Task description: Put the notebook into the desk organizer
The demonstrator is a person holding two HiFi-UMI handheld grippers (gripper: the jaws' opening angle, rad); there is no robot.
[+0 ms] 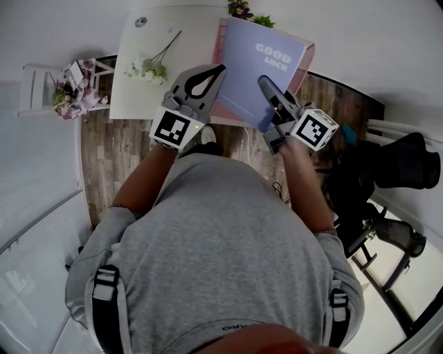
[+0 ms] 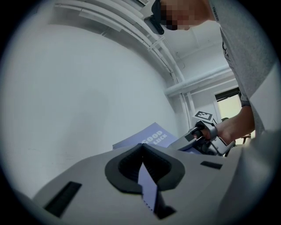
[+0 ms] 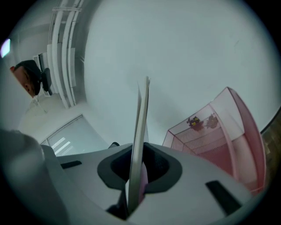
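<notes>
A lavender notebook (image 1: 263, 69) with "GOOD LUCK" on its cover is held tilted above the pink desk organizer (image 1: 309, 52) at the table's right end. My right gripper (image 1: 266, 86) is shut on its near edge; the right gripper view shows the notebook (image 3: 141, 123) edge-on between the jaws, with the pink mesh organizer (image 3: 228, 132) to the right. My left gripper (image 1: 216, 71) is at the notebook's left edge. In the left gripper view a lavender strip of the notebook (image 2: 149, 136) is pinched in the shut jaws, and the right gripper (image 2: 193, 138) shows beyond it.
A white table (image 1: 138, 90) carries a flower sprig (image 1: 149, 69) and a small round object (image 1: 140, 22). A white stool with a bouquet (image 1: 69, 86) stands at the left. Purple flowers (image 1: 241, 8) sit behind the organizer. Dark chairs (image 1: 401, 166) stand to the right on the wooden floor.
</notes>
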